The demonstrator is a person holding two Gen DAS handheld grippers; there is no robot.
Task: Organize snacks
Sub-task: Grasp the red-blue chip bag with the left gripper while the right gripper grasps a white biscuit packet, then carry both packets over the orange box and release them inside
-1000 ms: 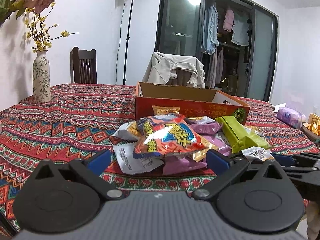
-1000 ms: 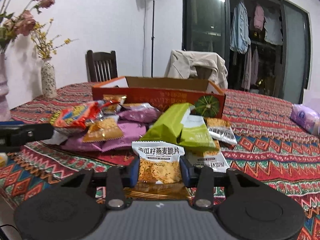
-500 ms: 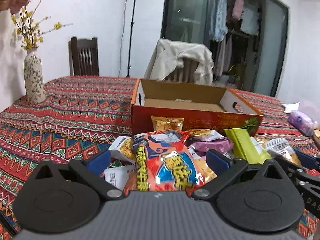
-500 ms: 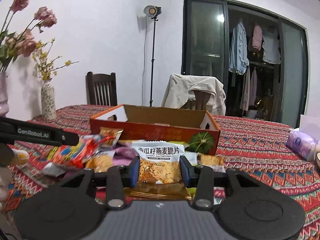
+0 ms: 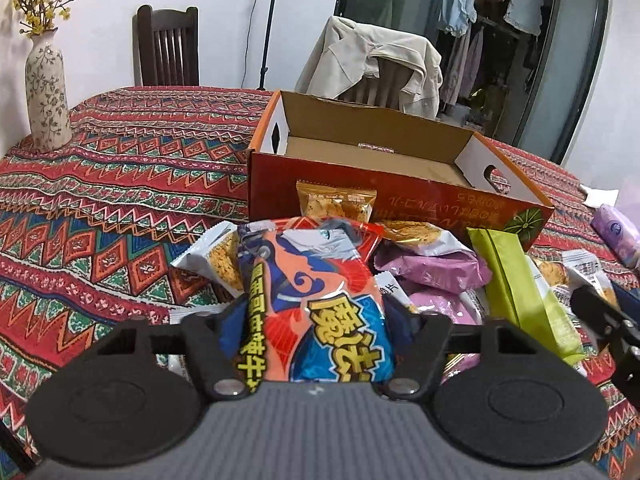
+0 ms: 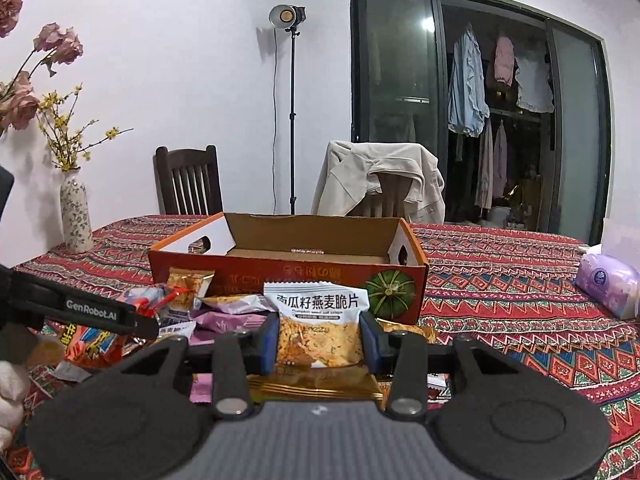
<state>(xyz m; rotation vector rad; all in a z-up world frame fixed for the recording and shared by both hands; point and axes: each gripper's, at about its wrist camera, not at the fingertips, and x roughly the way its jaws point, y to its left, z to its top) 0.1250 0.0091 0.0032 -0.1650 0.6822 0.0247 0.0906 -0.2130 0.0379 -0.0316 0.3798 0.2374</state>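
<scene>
An open orange cardboard box [image 5: 400,196] stands on the patterned tablecloth, its inside bare. In front of it lies a heap of snack packets, among them purple [image 5: 432,268] and green [image 5: 516,280] ones. A red and blue snack bag [image 5: 312,280] tops the heap. My left gripper [image 5: 316,320] is closing, and its pads press the bag's two sides. In the right wrist view, my right gripper [image 6: 320,340] is shut on a white oat crisp packet [image 6: 318,320] held above the heap, facing the box [image 6: 320,276].
A flowered vase [image 5: 46,92] stands at the table's left side. A purple tissue pack [image 6: 608,284] lies at the right. Behind the table are a dark wooden chair [image 6: 188,184], a chair draped with a beige jacket [image 6: 380,180], and a lamp stand [image 6: 292,120].
My left gripper moved forward over the heap and its jaws closed in on the red and blue bag. My right gripper rose with the white packet, bringing the box's inside into view.
</scene>
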